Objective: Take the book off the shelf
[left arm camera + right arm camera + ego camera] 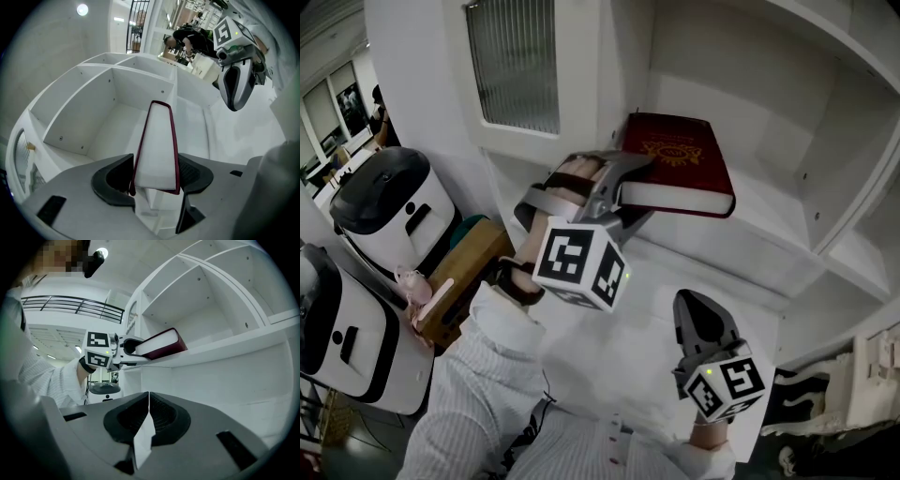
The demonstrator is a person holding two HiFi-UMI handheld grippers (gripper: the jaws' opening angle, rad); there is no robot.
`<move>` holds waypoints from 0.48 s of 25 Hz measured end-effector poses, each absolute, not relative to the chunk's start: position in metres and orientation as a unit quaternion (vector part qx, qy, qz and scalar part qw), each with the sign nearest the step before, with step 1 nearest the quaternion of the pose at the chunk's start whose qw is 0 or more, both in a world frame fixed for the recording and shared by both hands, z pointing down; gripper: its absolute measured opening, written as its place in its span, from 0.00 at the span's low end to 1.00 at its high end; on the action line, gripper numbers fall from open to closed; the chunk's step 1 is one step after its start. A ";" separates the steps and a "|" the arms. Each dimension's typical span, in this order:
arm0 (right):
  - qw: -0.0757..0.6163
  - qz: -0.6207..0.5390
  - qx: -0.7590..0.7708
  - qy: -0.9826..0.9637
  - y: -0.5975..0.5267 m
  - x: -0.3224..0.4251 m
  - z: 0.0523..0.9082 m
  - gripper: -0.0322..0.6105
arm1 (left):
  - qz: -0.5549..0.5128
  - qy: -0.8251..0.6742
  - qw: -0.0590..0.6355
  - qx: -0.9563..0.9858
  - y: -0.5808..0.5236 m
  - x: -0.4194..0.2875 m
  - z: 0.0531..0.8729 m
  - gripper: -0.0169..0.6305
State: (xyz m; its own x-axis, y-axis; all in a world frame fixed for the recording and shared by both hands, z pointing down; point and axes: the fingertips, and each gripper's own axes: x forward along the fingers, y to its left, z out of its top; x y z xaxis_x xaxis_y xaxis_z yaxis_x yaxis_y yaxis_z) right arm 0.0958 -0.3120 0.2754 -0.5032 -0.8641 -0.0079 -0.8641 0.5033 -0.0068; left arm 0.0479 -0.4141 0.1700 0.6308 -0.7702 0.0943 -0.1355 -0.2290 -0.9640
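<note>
A dark red hardcover book (680, 159) with a gold emblem lies flat on the white shelf (769, 246). My left gripper (633, 194) reaches in level from the left, one jaw above and one below the book's near corner. In the left gripper view the white page edge (157, 150) fills the gap and both pads press on the covers. The right gripper view shows the book (161, 344) tilted up slightly at the shelf's lip, with the left gripper (133, 348) on it. My right gripper (696, 309) hangs lower and nearer, jaws together and empty (147, 401).
The shelf bay has a white back wall and an upright divider (848, 211) to the right. A slatted window panel (514, 61) is at the left. Two white and black machines (389, 206) and a brown box (461, 272) stand on the floor at the left.
</note>
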 end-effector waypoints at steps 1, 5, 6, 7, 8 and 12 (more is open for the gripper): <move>0.005 0.000 -0.498 0.867 -0.311 0.095 0.274 0.07 | -0.293 0.312 0.536 -0.727 -0.411 0.047 0.169 0.44; 0.006 0.004 -0.494 0.869 -0.305 0.091 0.272 0.07 | -0.276 0.316 0.529 -0.737 -0.399 0.041 0.165 0.44; 0.006 0.005 -0.493 0.870 -0.304 0.090 0.272 0.07 | -0.272 0.317 0.527 -0.740 -0.395 0.039 0.164 0.44; 0.006 0.006 -0.492 0.870 -0.302 0.088 0.271 0.07 | -0.267 0.318 0.525 -0.743 -0.391 0.037 0.162 0.44; 0.006 0.006 -0.491 0.871 -0.301 0.087 0.270 0.07 | -0.261 0.319 0.523 -0.746 -0.387 0.036 0.160 0.44; 0.007 0.007 -0.483 0.876 -0.295 0.081 0.269 0.07 | -0.236 0.327 0.506 -0.762 -0.367 0.025 0.155 0.43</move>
